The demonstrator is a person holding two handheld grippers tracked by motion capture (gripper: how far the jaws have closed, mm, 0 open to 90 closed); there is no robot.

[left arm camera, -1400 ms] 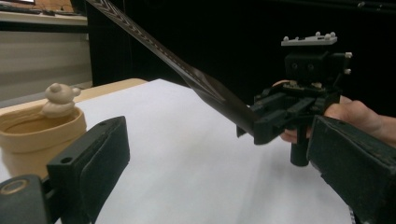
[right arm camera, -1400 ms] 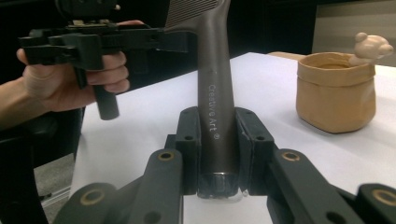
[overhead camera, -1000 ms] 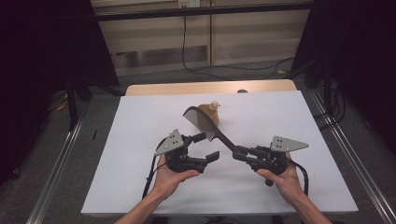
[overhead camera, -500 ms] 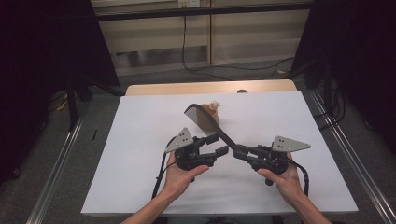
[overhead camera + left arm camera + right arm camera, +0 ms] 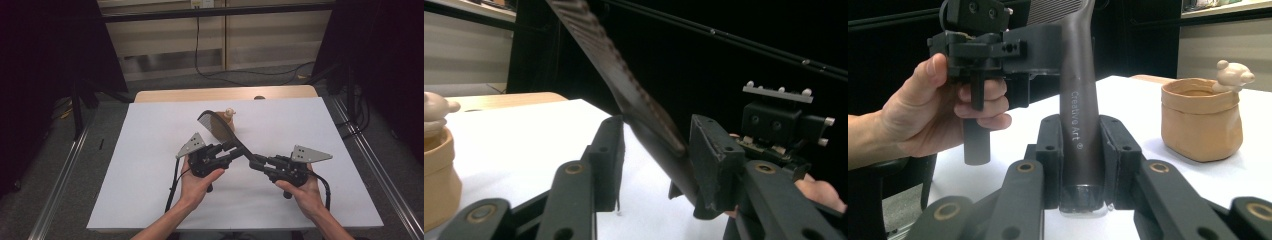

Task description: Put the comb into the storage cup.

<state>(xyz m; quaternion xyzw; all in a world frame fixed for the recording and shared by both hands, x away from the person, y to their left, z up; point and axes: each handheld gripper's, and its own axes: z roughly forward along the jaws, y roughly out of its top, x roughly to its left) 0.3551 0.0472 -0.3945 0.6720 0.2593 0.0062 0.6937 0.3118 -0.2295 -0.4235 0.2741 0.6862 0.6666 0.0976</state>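
White paper covers the table, and behind it the room is dark, with a pale wall panel and cables on the floor; a wooden edge of the table shows at the far side.

Above the middle of the table a dark comb is held in the air; its long axis runs, in the high view, from the lower right to the upper left, the handle end towards the person's right and the wide toothed end towards the far left; it also rises from the handle to the toothed end.

The right gripper holds the handle end; in the right gripper view its two pads press on both sides of the round handle, which stands upright between them and carries white letters.

The left gripper is at the middle of the comb; its jaws have just been closing with the comb between them; in the left gripper view the toothed edge passes slantwise between the pads, the right pad touches it, and the left pad stands just beside it with a narrow gap.

Behind the comb, near the far edge, stands a small tan pot with a little bear figure on its rim; it is apart from the comb.
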